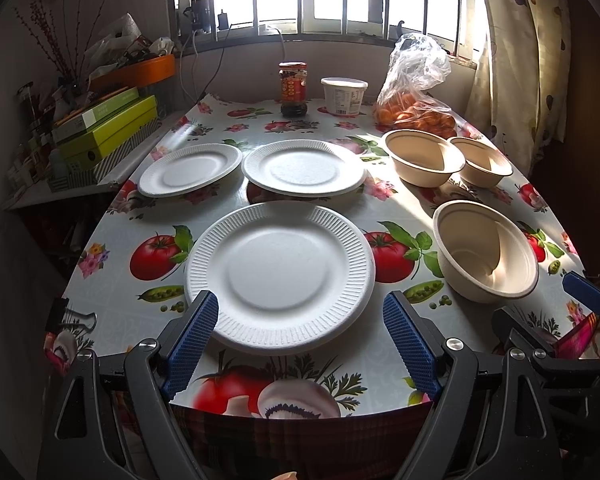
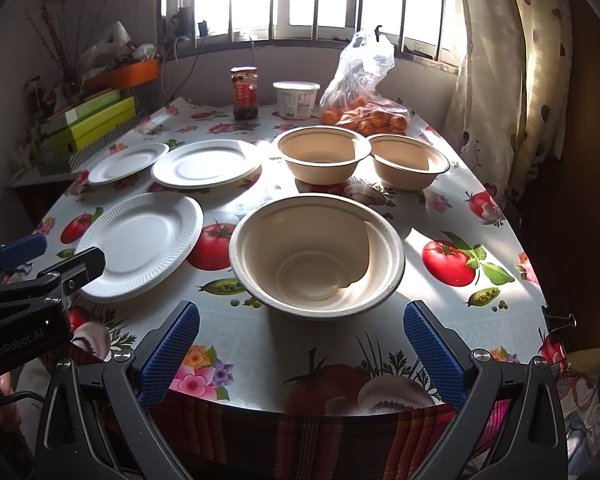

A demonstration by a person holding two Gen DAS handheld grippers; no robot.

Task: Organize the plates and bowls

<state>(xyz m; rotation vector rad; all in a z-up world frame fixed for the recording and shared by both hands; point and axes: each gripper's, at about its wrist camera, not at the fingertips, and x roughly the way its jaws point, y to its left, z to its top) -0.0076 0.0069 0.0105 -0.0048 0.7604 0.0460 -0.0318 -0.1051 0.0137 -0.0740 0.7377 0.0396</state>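
plates (image 1: 280,272): white, ribbed rims | bowls (image 2: 316,252): beige | both tongs (image 1: 300,344) (image 2: 300,348): spread wide, empty

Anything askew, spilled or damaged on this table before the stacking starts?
Nothing stands out. Three plates lie flat and three bowls stand upright, all empty and unstacked. Both grippers, left and right, are open at the table's near edge.

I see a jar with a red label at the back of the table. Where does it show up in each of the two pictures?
Left wrist view: the red-labelled jar stands top centre, left of the white tub.
Right wrist view: the jar sits upper left of centre, again left of the tub.
Shared landmark: the bag of oranges.
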